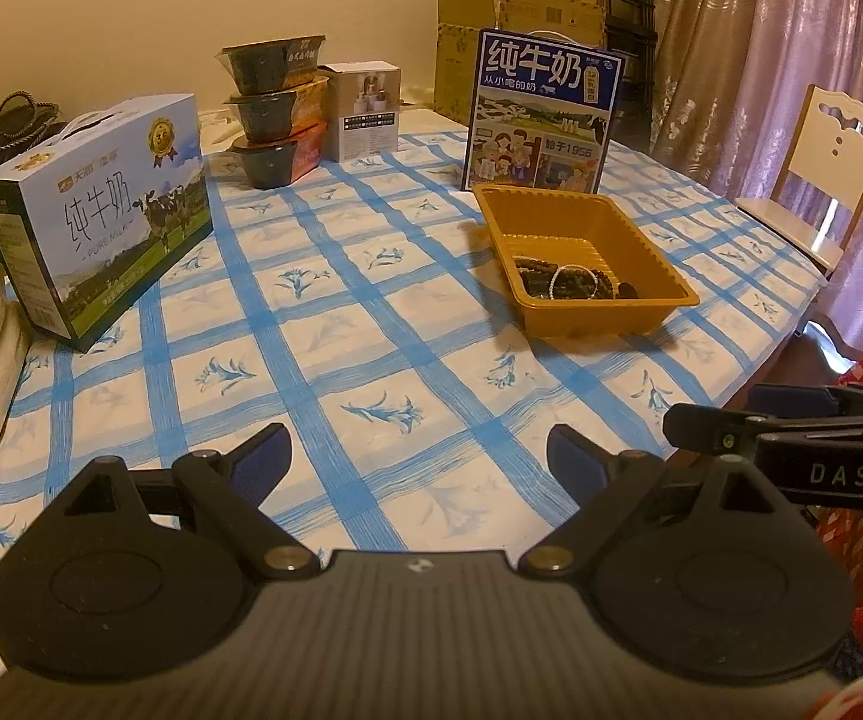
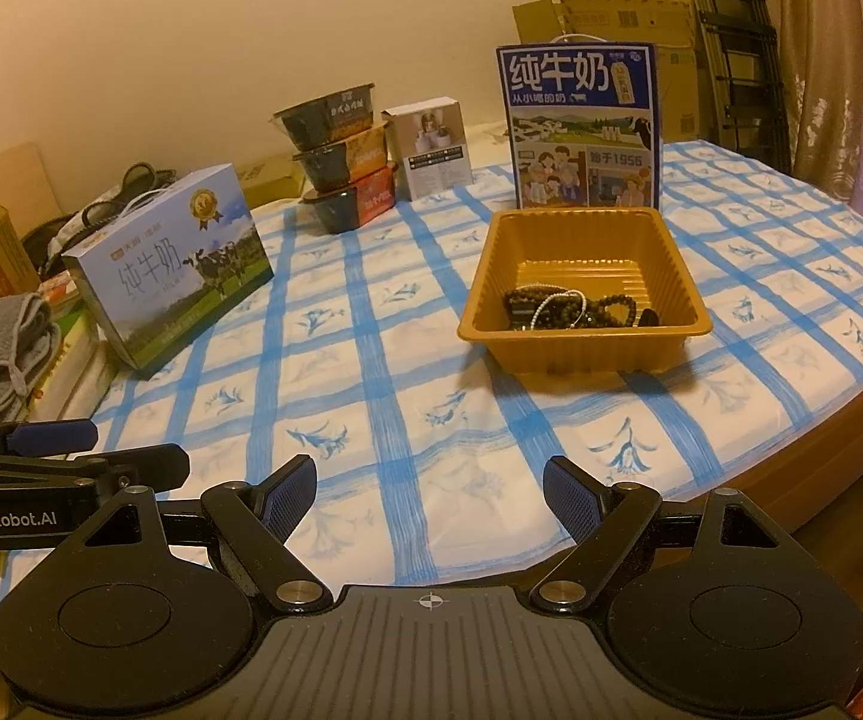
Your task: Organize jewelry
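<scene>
Beads (image 2: 569,306) lengthwise across tray (image 2: 491,276) floor.

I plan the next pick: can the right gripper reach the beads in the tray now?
Probably yes. The right gripper is open and empty, and only bare tablecloth lies before the tray. The beads lie uncovered inside.
</scene>
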